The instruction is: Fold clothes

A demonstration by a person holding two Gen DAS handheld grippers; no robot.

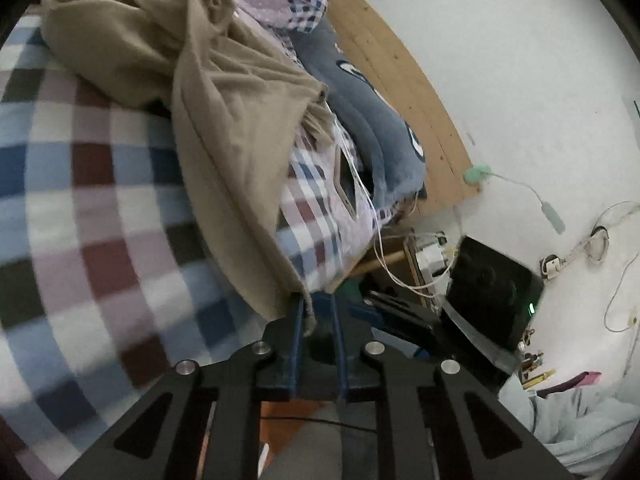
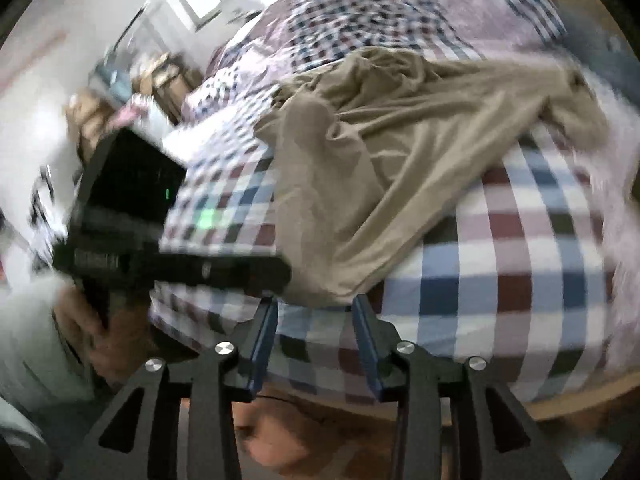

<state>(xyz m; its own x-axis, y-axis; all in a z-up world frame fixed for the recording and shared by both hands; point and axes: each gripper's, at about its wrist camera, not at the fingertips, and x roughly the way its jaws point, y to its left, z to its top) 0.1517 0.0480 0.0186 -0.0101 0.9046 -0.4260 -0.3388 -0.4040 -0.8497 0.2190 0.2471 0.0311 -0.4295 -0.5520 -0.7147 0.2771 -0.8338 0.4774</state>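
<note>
A tan garment [image 1: 224, 128] lies crumpled on the checked bed, one edge pulled taut down to my left gripper [image 1: 316, 312]. The blue fingers [image 1: 297, 320] stand close together and pinch the garment's corner. In the right wrist view the same tan garment [image 2: 384, 160] spreads across the sheet, its lower hem just above my right gripper [image 2: 316, 316]. That gripper is open, its fingers wide apart with only checked sheet between them. The left gripper's black body [image 2: 132, 188] is at the left, held by a hand [image 2: 100, 340], its tip touching the garment's edge.
A checked bedsheet [image 1: 92, 200] covers the bed. A grey-blue cushion [image 1: 372, 120], a flat device with a white cable [image 1: 348, 184] and a wooden headboard [image 1: 400, 80] lie beyond the garment. Cables and small items sit by the white wall [image 1: 580, 248]. Wooden floor [image 2: 320, 440] shows below.
</note>
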